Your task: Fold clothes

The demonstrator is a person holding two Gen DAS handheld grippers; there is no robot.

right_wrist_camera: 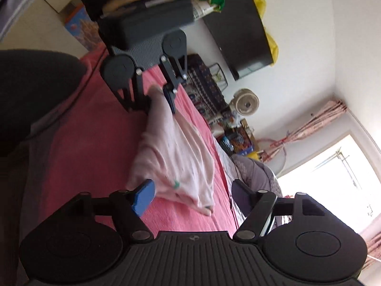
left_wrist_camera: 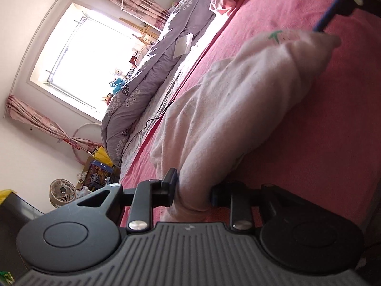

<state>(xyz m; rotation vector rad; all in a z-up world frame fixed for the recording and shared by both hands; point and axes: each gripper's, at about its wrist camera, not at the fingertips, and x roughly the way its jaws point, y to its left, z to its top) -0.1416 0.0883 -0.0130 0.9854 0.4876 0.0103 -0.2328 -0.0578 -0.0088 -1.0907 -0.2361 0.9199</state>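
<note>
Left fingers (left_wrist_camera: 170, 187) pinch the pale garment (left_wrist_camera: 238, 100); right fingers (right_wrist_camera: 144, 197) gape empty, garment at 12 o'clock on the pink bed (left_wrist_camera: 321, 124).

A bed (left_wrist_camera: 297, 124) under a pink cover carries a pale pink garment (left_wrist_camera: 228, 109); far off lie a purple quilt (left_wrist_camera: 147, 81) and crumpled pink clothes (left_wrist_camera: 223, 0).

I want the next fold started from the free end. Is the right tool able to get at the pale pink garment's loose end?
Probably yes: the right tool stands open just before the pale pink garment, with nothing between.
</note>
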